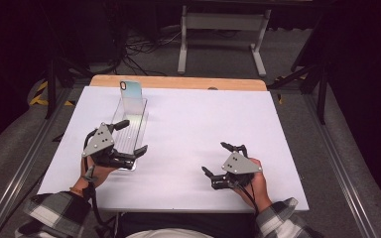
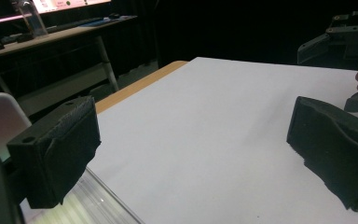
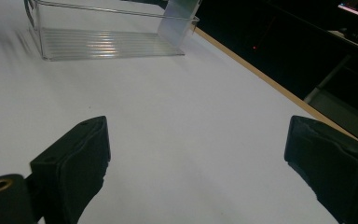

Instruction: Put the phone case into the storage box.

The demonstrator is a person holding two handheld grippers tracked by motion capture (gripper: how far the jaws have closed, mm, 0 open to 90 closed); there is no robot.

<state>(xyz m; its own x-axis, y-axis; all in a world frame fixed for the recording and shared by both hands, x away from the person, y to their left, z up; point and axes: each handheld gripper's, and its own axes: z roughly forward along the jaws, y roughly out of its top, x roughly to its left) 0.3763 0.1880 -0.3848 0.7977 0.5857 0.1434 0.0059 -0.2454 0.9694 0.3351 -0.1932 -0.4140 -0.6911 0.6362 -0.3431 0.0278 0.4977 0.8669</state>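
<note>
Right tool (image 1: 220,159) sat nearest, low over the bare white counter (image 1: 203,129) on the person's right side, jaws spread wide, gripping nothing; in the right gripper view both pads (image 3: 74,163) stood far apart with plain counter between them. Left tool (image 1: 131,136) was further in on the left side, also released, jaws wide apart and empty, positioned over the near end of the clear tray (image 1: 138,130). One jaw hung above the tray, the other near its front corner; couldn't tell whether either touched it. Left gripper view showed the ribbed tray floor (image 2: 91,205) right under the left-hand pad (image 2: 63,154), with the other tool off at the right edge. Tray lay lengthwise on the counter's left half, running away from the person. At its far end a pale phone-like slab (image 1: 130,96) stood upright, leaning against the tray's end wall. Beyond that, the counter's wooden edge (image 1: 178,82), then dark floor with a white frame stand (image 1: 223,34).
</note>
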